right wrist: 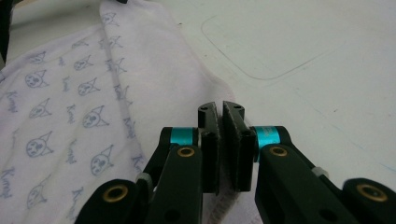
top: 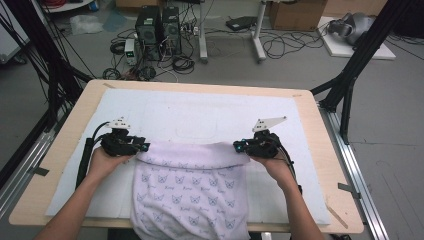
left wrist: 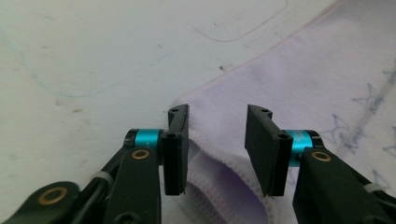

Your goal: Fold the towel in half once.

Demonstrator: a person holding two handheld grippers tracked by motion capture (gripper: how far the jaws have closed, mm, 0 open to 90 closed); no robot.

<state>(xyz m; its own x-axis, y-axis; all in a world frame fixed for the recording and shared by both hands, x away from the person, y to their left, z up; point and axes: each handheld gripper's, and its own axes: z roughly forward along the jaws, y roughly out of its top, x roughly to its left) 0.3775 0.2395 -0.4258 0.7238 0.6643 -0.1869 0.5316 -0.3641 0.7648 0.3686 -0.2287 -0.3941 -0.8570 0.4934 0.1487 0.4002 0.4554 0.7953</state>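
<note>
A wooden table [top: 320,130] with rounded corners is standing in the middle of the room, and a white mat [top: 200,112] is covering most of its top; a faint rounded outline is showing on the mat's far half; beyond the table's far edge, grey floor [top: 300,65] is stretching away, with black cables [top: 285,42] trailing across it; two dark computer towers [top: 159,27] are standing on the floor beyond the table's far left corner; white desk legs [top: 257,32] are rising beyond its far edge; a cardboard box [top: 297,14] is sitting further back; black frame struts [top: 357,65] are leaning down toward the table's right side, and others [top: 47,65] toward its left; metal rails [top: 357,175] are running along both its sides.
</note>
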